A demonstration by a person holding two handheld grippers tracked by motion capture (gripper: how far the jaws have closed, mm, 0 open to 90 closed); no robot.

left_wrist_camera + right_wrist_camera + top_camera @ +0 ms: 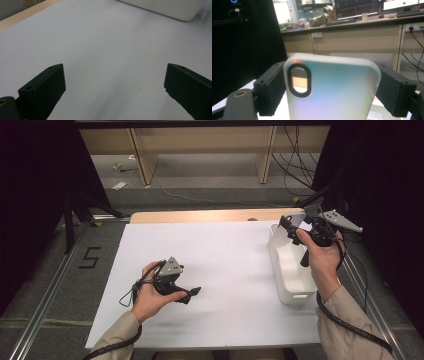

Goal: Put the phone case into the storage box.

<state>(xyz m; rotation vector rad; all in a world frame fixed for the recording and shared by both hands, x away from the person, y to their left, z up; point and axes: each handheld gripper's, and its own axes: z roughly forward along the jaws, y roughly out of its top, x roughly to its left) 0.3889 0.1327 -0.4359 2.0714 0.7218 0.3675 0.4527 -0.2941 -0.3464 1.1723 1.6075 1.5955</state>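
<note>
Now we hold the right gripper (292,226) up over the far right corner of the table (225,270), above the far end of the white bin (292,285); its jaws are clamped on a phone case (332,87), one pad on each long edge; in the right gripper view the case stands upright between the jaws, frosted and pale, with a dark-rimmed oval camera cutout (299,80) near its top left corner; in the high view the case (295,220) shows as a small pale piece at the tips, clear of the bin's rim.

The bin sits along the right edge of the table, its long side running from near to far; whether anything lies inside it we cannot tell.

Our left gripper (192,293) rests low near the middle of the left half of the table, pointing toward the right edge; its jaws stand wide apart with bare white surface between them, as the left gripper view (113,80) makes plain; the bin's rounded corner (175,10) shows at the top of that view, well apart from the jaws.

A strip of bare wood (210,215) runs along the far edge, beyond the white sheet.
</note>
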